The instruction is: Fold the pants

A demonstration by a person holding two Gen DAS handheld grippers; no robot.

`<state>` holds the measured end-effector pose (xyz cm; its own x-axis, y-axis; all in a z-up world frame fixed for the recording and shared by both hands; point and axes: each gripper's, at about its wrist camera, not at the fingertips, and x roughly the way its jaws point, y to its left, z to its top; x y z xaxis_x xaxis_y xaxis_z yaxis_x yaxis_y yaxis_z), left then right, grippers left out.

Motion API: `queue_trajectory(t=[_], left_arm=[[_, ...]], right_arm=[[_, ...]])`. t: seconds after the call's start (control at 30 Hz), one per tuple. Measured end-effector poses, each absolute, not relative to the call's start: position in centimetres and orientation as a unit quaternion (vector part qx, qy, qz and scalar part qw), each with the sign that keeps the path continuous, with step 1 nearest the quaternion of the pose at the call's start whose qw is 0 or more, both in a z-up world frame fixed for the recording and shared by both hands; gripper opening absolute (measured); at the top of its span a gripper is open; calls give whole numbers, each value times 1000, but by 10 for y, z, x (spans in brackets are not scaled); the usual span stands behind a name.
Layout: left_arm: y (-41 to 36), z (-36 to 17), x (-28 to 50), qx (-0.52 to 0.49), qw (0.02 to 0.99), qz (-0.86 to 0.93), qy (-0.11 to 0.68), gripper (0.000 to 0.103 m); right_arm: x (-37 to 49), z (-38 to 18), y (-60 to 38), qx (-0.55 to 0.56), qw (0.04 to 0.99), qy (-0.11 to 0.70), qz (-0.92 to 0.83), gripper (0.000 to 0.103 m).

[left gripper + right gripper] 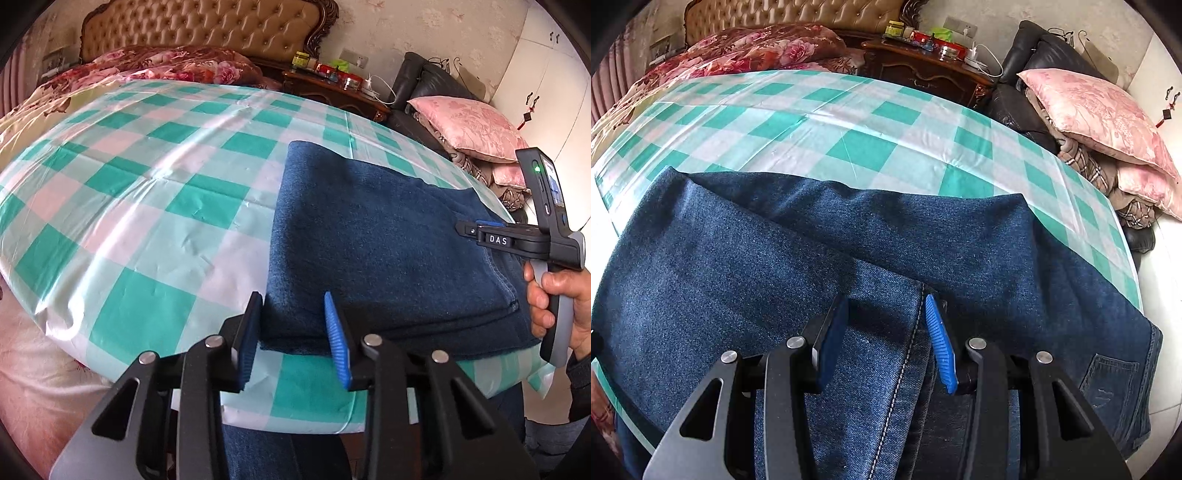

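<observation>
Hovering at the near edge of the checked cloth (147, 206), the left gripper (295, 334) has its jaws spread wide and holds nothing; the near left corner of the folded blue jeans (369, 236) sits between its blue pads (338, 343), which do not press on the fabric. Below that edge, more denim hangs down out of view.

From the right wrist view, the right gripper (886, 339) is low over the jeans (738, 266), its jaws also parted, one pad on each side of a stitched seam (908, 354) with pale thread. Whether the tips touch the cloth I cannot tell. To the right of it a back pocket (1108, 380) shows near the edge of the denim, which droops over the side there.

In the left wrist view the right gripper (480, 232) shows from the side, reaching over the right part of the jeans, with the person's right hand (557, 302) around its grip and a green light on its body.

Beyond the jeans the green and white checked cloth (868, 147) stretches away. Past it lies a red floral quilt (155, 66) against a tufted tan headboard (207, 26). To the right stands a dark wooden nightstand (923, 70) crowded with small items, then a black sofa (1034, 48) with a pink pillow (1097, 114) resting on it.
</observation>
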<state>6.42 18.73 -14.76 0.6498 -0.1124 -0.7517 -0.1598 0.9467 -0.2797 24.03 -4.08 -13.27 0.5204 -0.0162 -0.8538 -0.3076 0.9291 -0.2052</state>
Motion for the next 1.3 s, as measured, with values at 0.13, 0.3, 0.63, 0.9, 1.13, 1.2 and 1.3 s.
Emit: queue_trajectory(t=[0.13,0.3,0.63,0.9,1.13,1.2,1.3], left_arm=[[189,-146,62,-171,893,13,417,25],[196,-146,63,-194,890,11,414,31],[198,-151,74,-206,882,4,425,23],[202,-131,68,-236,888,-26,394,13],[185,-115,68,-182,905,-8,384,13],[176,-109,68,-150,912,3,381,13],[165,-101,68,-114,920,13,375,13]], right_arm=[[240,-133,-41,-168,857,480,85,42],[238,-134,-41,-169,859,476,84,42],[237,-134,-40,-171,861,472,79,43],[245,-121,-44,-143,851,500,75,47],[249,-56,62,-150,787,541,255,58],[251,-58,100,-159,753,569,290,58],[254,-77,154,-218,718,596,286,58]])
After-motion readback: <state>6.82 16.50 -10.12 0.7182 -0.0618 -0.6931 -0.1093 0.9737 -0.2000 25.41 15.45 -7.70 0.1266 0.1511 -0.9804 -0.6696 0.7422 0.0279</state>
